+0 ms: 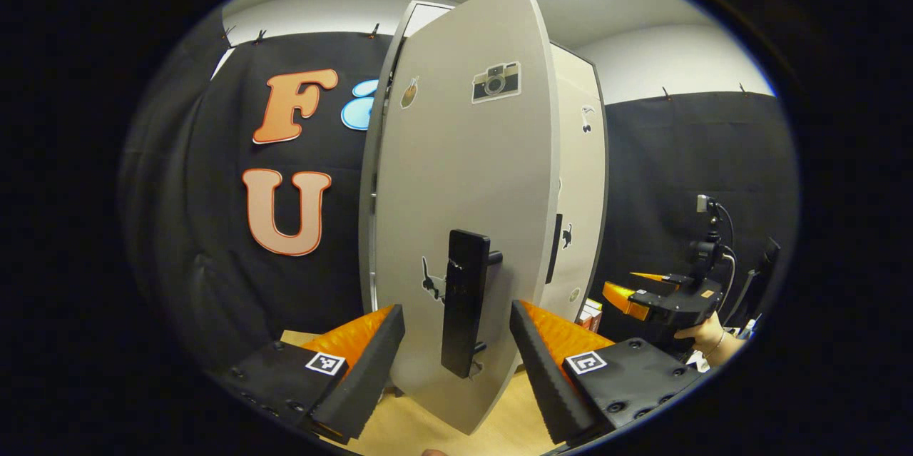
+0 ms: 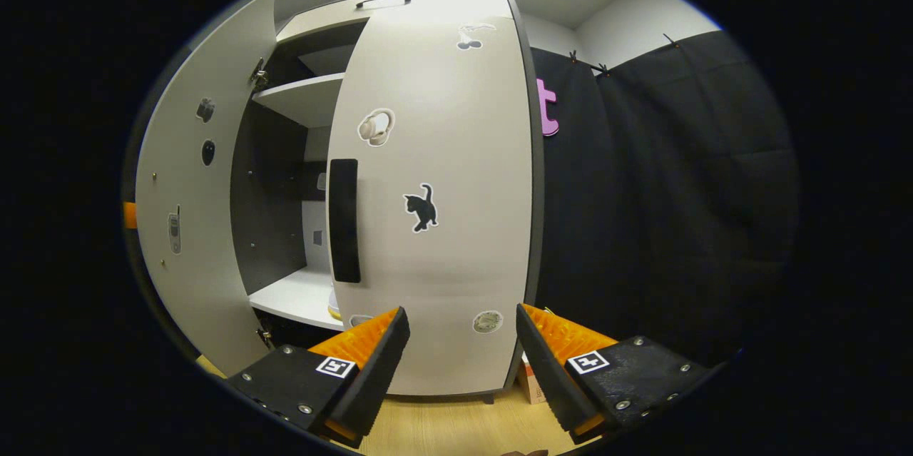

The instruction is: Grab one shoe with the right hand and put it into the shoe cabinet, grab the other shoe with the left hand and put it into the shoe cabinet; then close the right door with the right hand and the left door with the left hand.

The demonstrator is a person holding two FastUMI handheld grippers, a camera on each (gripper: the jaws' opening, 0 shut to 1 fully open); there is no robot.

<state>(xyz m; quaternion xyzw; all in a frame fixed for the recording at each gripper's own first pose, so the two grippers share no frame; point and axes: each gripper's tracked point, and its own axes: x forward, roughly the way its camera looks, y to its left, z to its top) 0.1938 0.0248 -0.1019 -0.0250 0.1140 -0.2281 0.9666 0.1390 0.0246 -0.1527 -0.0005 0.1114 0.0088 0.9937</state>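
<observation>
White doors carry picture stickers without readable writing: a camera sticker [image 1: 496,81] on the left door [image 1: 463,178], a cat sticker [image 2: 421,207] on the right door [image 2: 435,178]. Left gripper [image 1: 456,342] fingers stand wide, the left door's black handle [image 1: 463,302] between them, untouched. Right gripper [image 2: 462,345] fingers stand wide before the right door, which looks closed. Left door hangs ajar. Wooden worktop [image 2: 442,427] lies beneath the shoe cabinet [image 2: 299,99].

The right door [image 2: 435,213] hides most of the cabinet's shelves [image 2: 303,95].
</observation>
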